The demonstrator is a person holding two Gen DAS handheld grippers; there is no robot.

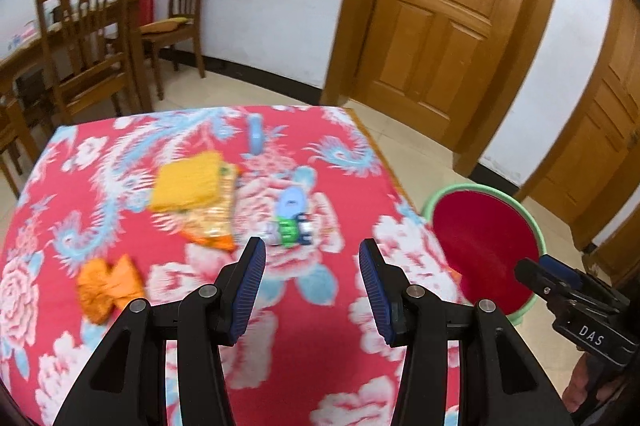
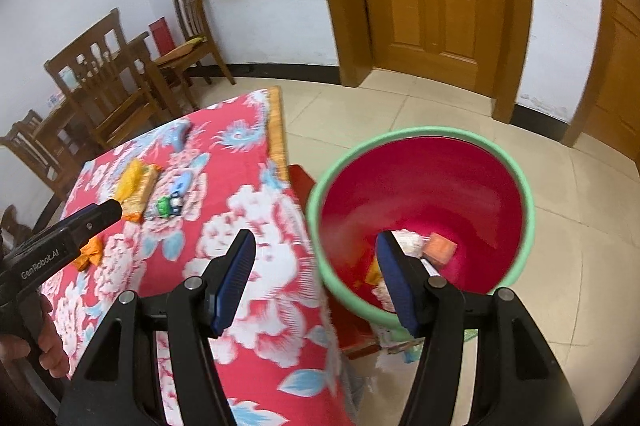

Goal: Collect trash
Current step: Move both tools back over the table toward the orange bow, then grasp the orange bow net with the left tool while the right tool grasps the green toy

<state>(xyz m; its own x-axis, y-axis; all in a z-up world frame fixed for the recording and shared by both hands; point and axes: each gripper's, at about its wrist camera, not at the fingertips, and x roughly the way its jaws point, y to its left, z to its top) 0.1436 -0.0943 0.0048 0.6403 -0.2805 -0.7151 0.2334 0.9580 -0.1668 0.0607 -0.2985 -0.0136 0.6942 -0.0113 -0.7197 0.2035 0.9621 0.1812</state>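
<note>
From the left wrist, the left tool (image 1: 312, 262) hangs released, nothing between its pads, over the worktop (image 1: 280, 366) with its red floral cloth. Just beyond lie a yellow packet (image 1: 188, 182), a crumpled orange wrapper (image 1: 108, 286) to the near left and a small green-and-blue item (image 1: 290, 222), too blurred to name.

From the right wrist, the right tool (image 2: 316, 258) is also released and empty, poised at the worktop's right edge beside the red bucket (image 2: 524, 202), where an orange scrap (image 2: 440, 248) and white paper lie.

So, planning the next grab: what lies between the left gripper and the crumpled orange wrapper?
Only bare floral cloth between left gripper and orange wrapper, per the left wrist view.
</note>
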